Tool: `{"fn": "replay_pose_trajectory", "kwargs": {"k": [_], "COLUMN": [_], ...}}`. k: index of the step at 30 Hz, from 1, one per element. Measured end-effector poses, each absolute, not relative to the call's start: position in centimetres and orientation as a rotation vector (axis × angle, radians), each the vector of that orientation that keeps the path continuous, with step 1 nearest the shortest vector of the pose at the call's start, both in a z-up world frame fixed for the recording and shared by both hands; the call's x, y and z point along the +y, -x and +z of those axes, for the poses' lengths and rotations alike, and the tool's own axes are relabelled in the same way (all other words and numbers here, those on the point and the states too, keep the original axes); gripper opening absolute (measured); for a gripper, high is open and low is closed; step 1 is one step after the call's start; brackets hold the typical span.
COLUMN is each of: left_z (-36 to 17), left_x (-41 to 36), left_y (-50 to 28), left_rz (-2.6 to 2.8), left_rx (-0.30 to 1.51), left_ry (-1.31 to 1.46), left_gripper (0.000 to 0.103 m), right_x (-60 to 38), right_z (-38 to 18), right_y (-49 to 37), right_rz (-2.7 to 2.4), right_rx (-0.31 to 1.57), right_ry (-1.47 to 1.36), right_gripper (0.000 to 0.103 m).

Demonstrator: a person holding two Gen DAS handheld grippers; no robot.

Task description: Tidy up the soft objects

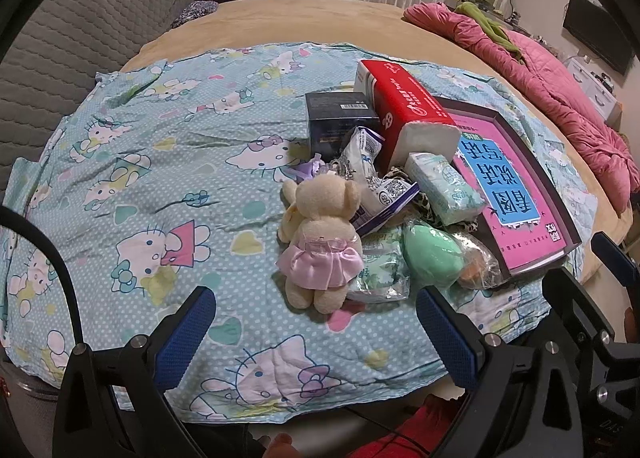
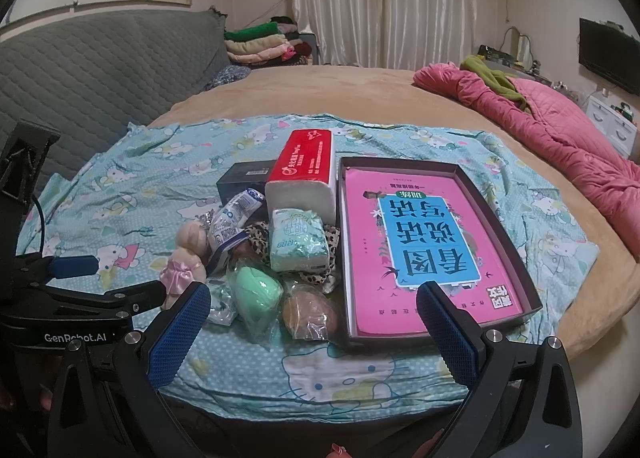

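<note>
A pile of soft things lies on a blue Hello Kitty cloth [image 1: 140,162]. In it are a beige teddy bear in a pink dress [image 1: 320,242], a green sponge egg in plastic [image 1: 430,254], a tan sponge in plastic [image 2: 308,312], a mint tissue pack [image 1: 446,188], a red tissue pack [image 1: 408,110] and a white wrapped roll [image 1: 362,156]. My left gripper [image 1: 316,338] is open and empty, just short of the bear. My right gripper [image 2: 314,334] is open and empty, in front of the bagged sponges. The left gripper also shows at the left of the right wrist view [image 2: 74,266].
A dark shallow box [image 2: 516,242] holding a pink and blue book [image 2: 420,246] lies right of the pile. A dark blue box [image 1: 340,122] stands behind it. A pink quilt [image 2: 560,126] lies on the bed at the right, folded clothes [image 2: 260,42] at the back.
</note>
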State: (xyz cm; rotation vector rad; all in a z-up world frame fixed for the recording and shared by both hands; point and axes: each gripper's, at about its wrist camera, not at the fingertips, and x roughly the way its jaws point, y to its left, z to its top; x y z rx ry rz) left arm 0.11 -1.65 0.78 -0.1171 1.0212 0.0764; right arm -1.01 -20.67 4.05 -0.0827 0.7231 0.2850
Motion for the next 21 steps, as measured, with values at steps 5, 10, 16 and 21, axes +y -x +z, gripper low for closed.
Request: {"fn": "replay_pose_trajectory", "kwargs": {"k": [5, 10, 16, 21], "left_z": [0.7, 0.4, -0.3, -1.2], "left_x": [-1.6, -1.1, 0.0, 1.0], "left_y": [0.0, -0.1, -0.4, -0.8], "left_rz": [0.070, 0.059, 0.028, 0.032], "left_rx": [1.016, 1.021, 1.044, 1.065], "left_ry": [0.125, 0.151, 0.219, 0.266], "left_gripper": [0.101, 0.101, 0.101, 0.101], "right_x": [-20.6, -20.6, -20.6, -20.7], "right_z": [4.0, 4.0, 3.8, 3.4], "right_y": [1.0, 1.0, 0.9, 0.6], "right_rz": [0.283, 0.283, 0.285, 0.288], "right_rx": [0.724, 0.725, 0.727, 0.737], "right_ry": [0.082, 0.084, 0.082, 0.076], "right_gripper": [0.103, 0.103, 0.103, 0.103]}}
